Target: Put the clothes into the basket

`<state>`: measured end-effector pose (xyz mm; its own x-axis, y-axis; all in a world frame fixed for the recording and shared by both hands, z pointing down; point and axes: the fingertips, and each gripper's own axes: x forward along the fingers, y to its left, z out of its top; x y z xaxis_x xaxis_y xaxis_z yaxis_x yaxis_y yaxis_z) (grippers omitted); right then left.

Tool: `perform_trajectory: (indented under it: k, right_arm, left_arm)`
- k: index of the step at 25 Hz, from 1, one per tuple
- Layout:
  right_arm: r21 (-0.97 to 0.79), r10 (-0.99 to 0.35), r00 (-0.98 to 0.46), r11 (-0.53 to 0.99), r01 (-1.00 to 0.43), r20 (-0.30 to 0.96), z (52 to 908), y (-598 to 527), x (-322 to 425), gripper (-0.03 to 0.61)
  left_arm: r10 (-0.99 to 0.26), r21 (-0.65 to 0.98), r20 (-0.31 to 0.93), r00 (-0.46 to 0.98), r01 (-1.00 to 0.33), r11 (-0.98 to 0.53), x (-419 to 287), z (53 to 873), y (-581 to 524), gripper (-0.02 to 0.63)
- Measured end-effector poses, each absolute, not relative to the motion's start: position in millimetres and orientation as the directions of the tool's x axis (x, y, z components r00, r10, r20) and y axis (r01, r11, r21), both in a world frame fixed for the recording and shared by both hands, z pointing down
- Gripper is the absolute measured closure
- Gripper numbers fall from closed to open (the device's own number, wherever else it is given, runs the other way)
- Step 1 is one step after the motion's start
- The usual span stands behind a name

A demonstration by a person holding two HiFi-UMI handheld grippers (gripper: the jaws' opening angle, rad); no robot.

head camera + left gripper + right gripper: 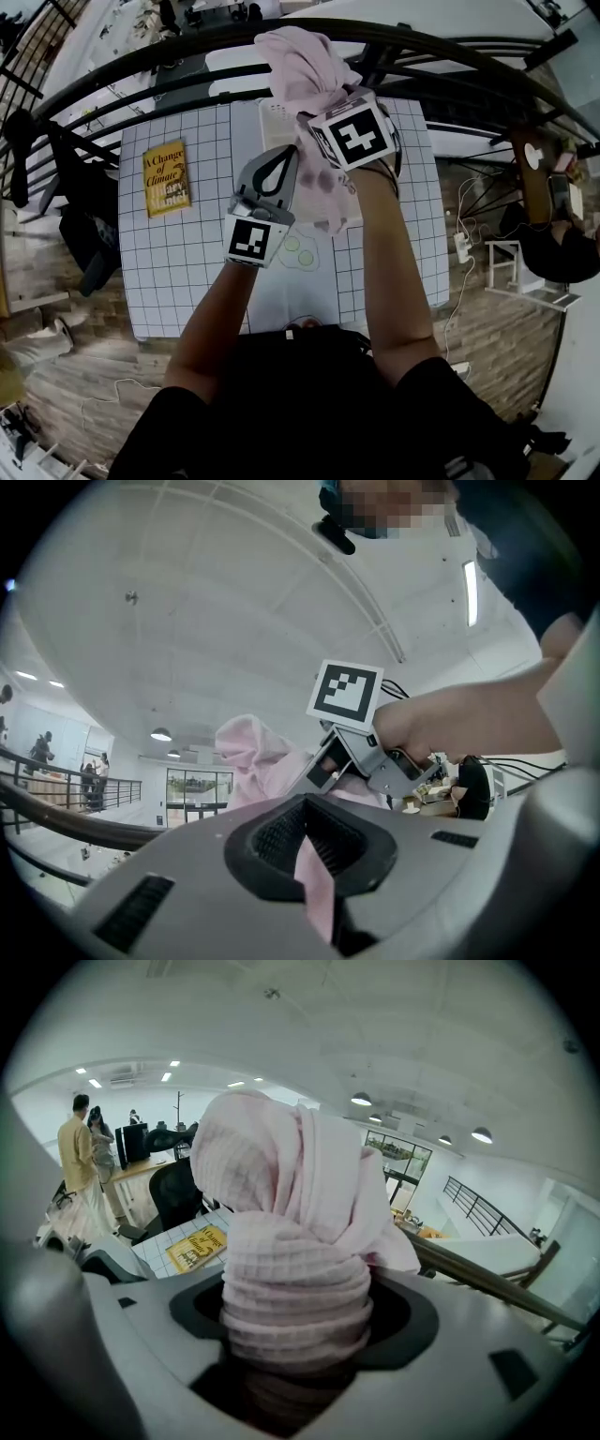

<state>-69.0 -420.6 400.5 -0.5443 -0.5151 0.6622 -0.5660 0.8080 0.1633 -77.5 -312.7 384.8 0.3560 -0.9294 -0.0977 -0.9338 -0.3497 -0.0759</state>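
Aloft, a pink garment (305, 56) held twice.
Jaws of the left gripper (311, 850) pinch a thin fold; those of the right gripper (298, 1335) clamp a thick bunch.

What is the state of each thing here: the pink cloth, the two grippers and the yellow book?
pink cloth: bunched up, held in the air above the table by both grippers.
left gripper: shut on a thin fold of the pink cloth.
right gripper: shut on a thick bunch of the pink cloth.
yellow book: closed, lying flat on the table, cover up.
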Motion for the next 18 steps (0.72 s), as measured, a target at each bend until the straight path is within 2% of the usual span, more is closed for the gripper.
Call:
perform_trajectory:
  k: [6, 13, 18]
  right_arm:
    - [0.101, -0.491, -0.523, 0.789, -0.606, 0.696, 467.7, -434.8, -69.9, 0.218]
    - [0.025, -0.402, -0.486, 0.789, -0.613, 0.776, 547.1, -427.0, -68.9, 0.217]
    - [0.007, -0.386, -0.476, 0.782, -0.624, 0.79, 584.9, -421.2, -74.6, 0.216]
  left_arm:
    - [-0.946, -0.022, -0.087, 0.313, -0.95, -0.313, -99.2, 408.4, -328.1, 0.62]
    - [-0.952, -0.027, -0.053, 0.302, -0.953, -0.301, -111.0, 431.6, -338.2, 0.62]
    - [-0.95, -0.024, -0.025, 0.311, -0.95, -0.311, -108.9, 445.9, -338.1, 0.62]
